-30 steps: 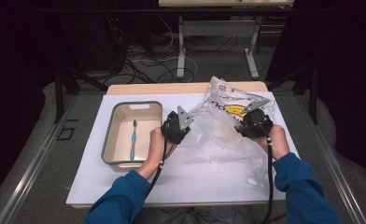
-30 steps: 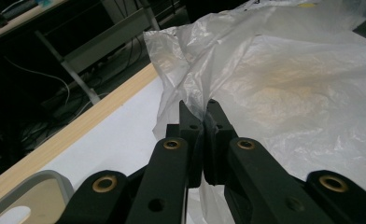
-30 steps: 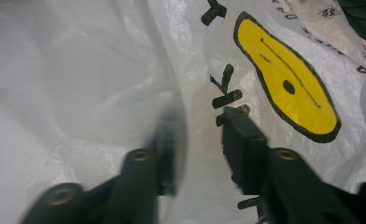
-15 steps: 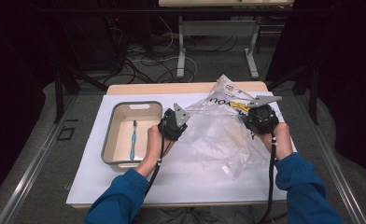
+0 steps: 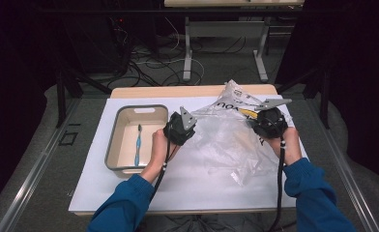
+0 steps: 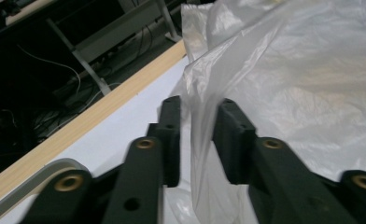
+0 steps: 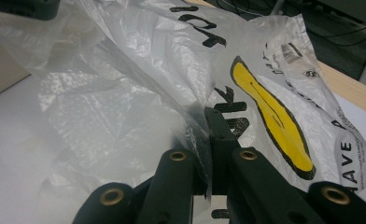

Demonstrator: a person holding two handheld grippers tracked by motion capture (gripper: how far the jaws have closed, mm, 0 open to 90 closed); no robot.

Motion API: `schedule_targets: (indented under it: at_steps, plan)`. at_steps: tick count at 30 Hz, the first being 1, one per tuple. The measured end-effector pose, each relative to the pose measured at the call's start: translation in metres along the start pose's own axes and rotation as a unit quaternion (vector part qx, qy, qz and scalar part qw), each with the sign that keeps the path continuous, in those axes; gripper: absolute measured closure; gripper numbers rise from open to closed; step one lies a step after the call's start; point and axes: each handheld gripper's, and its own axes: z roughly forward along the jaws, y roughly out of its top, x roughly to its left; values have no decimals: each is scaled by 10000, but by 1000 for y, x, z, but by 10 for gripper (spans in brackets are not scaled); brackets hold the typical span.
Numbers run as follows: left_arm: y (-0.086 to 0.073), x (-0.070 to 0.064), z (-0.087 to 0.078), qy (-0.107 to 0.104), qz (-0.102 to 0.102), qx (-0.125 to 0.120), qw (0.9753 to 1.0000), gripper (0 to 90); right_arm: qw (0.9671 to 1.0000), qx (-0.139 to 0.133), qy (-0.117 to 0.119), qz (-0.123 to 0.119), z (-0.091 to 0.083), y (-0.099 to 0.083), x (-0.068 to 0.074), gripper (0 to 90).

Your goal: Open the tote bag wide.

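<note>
Hand-held gripper, right (image 7: 208,140): my jaws pinched on the printed plastic bag (image 5: 226,140) near the desk's (image 5: 129,193) far right corner. Hand-held gripper, left (image 6: 197,140): jaws spread, a fold of bag film between them, not clamped. Tray (image 5: 114,145) with toothbrush (image 5: 138,144): left edge. Risk: thin film may slip from my left jaws or tear if I pull apart.

Toothbrush (image 5: 138,144) in tray (image 5: 114,145), left of bag (image 5: 226,140)
</note>
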Motion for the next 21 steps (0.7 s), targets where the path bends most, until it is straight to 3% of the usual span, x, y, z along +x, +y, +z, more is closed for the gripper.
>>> schedule_targets:
  at_steps: [6, 12, 17, 21]
  plan:
    - [-3, -3, -2, -114, 174, 276, 9994, 449, 9999, 17, 54, 143, 8, -1, -5, 900]
    - [-8, -5, -8, -206, 352, 415, 9983, 280, 9997, 47, 33, 221, 14, 0, -7, 900]
    - [-13, -8, -12, -281, 384, 515, 9975, 238, 9997, 46, 31, 251, 18, 2, -6, 900]
    - [-17, -9, -13, -248, 303, 671, 9970, 254, 9996, 27, 16, 265, 18, 2, -6, 900]
